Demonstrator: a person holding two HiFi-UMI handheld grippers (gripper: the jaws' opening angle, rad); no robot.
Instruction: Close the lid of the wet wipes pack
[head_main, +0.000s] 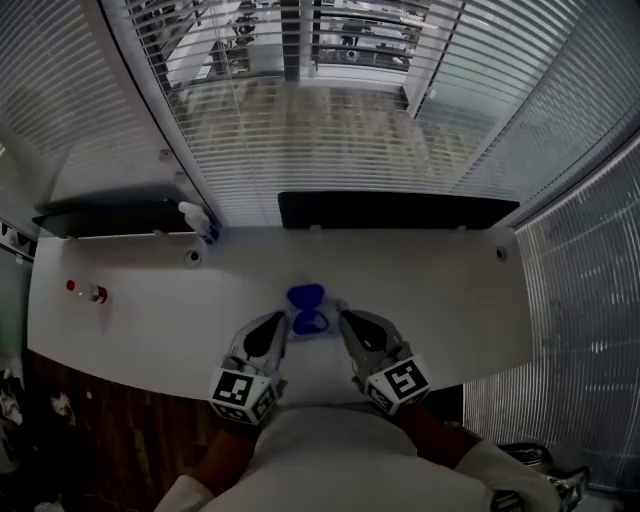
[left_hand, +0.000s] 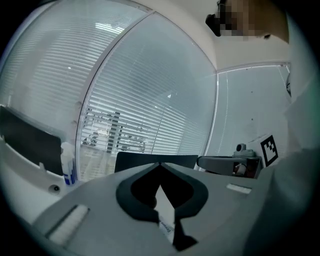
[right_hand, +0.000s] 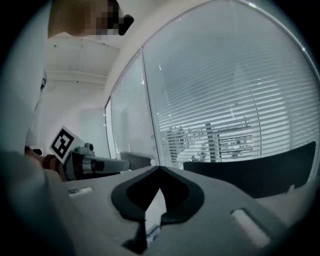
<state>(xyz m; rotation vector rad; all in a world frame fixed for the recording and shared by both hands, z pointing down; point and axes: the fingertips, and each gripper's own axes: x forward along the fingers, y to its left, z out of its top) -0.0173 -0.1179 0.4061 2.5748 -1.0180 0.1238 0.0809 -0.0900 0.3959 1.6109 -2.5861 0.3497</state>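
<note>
The wet wipes pack lies on the white table, near its front edge. Its blue lid stands up at the far side, over a blue ring. My left gripper sits just left of the pack and my right gripper just right of it, both pointing away from me. In the left gripper view the left gripper has its tips together, with nothing held. The right gripper looks the same in its own view. A white printed patch, likely the pack, shows low through each pair of jaws.
A white spray bottle stands at the back left of the table. Two dark low panels line the far edge, with window blinds behind them. A small red item lies far left. The table's front edge is right under my hands.
</note>
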